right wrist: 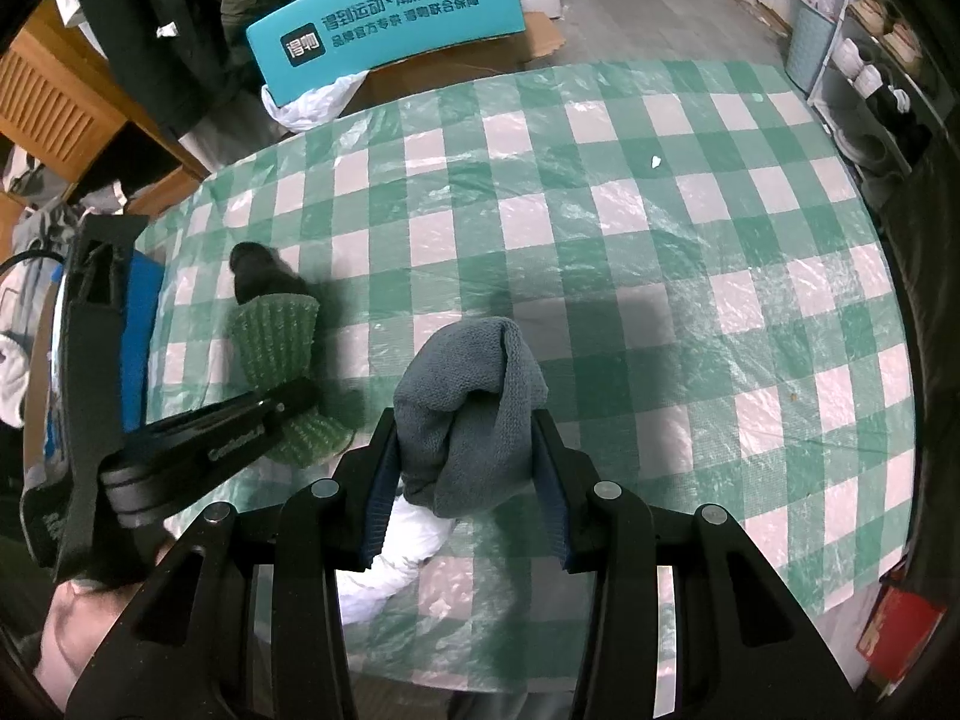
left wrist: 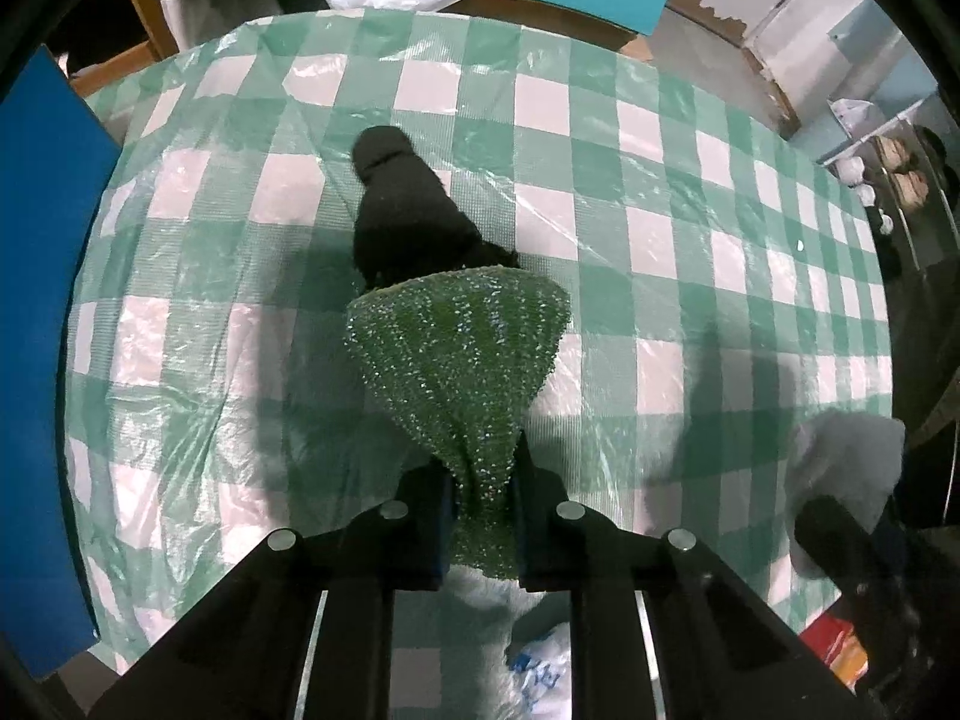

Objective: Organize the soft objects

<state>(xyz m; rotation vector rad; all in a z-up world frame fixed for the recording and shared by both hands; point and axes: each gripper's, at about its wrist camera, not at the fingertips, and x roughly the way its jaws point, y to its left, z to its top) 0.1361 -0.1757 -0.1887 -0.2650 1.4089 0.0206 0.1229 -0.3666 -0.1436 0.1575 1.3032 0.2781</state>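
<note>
Left wrist view: left claw [left wrist: 480, 516] pinches the green knit cloth [left wrist: 462, 354], its far end at the black sock [left wrist: 402, 210] near the surface's left edge.
Right wrist view: right claw [right wrist: 465, 480] clamps the grey cloth [right wrist: 474, 402] above the checked surface [right wrist: 660, 240].
Advice: lower each cloth flat before releasing (bunched fabric drags).

I count three soft things on my bench [right wrist: 600, 228]: one green scrubbing cloth [left wrist: 462, 348], one black sock [left wrist: 402, 210] and one grey towel [right wrist: 474, 408]. There is one white item [right wrist: 390, 546] lying under the towel; what it is I cannot tell. I hold two grippers: the left gripper [left wrist: 480, 516] and the right gripper [right wrist: 465, 516]. Beyond the bench stands one teal box [right wrist: 390, 18].
</note>
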